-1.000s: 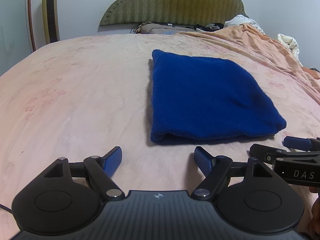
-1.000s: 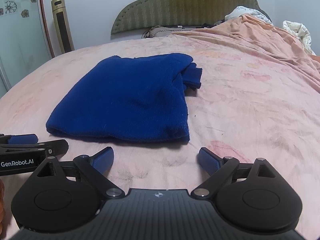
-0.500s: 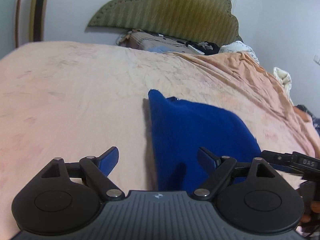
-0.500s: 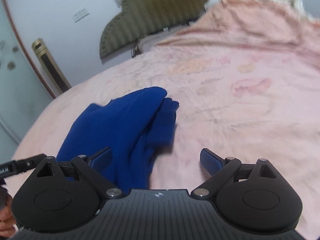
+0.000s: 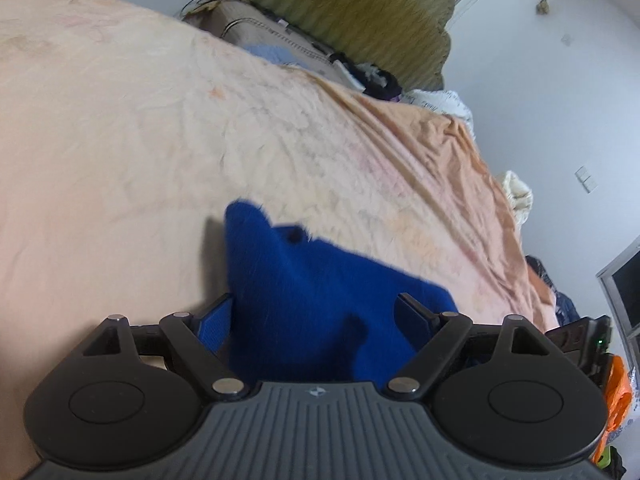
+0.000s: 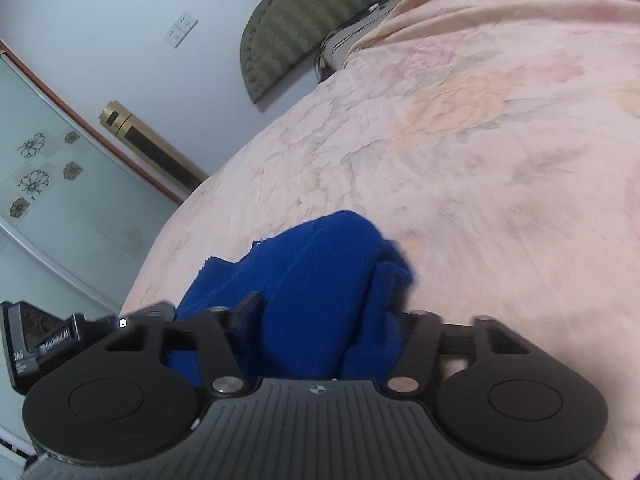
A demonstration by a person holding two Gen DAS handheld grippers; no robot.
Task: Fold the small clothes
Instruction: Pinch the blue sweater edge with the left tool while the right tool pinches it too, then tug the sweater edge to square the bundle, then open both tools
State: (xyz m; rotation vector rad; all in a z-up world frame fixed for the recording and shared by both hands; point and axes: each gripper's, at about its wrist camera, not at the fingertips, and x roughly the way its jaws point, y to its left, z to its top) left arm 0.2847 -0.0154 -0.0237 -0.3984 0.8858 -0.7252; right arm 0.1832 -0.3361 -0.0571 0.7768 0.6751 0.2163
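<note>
Both tongs have advanced, straddling the blue garment (image 5: pixel 320 300).

Garment (image 5: pixel 312 304) on bed (image 5: pixel 120 140); headboard (image 5: pixel 340 8) behind; pillow (image 5: pixel 260 36) before headboard

Left hand-held gripper (image 5: pixel 316 320) straddles blue garment (image 5: pixel 316 280).

Fuzzy blue knit garment (image 5: pixel 316 292), seemingly fleece, on matt crinkled bedspread (image 5: pixel 160 152)
</note>
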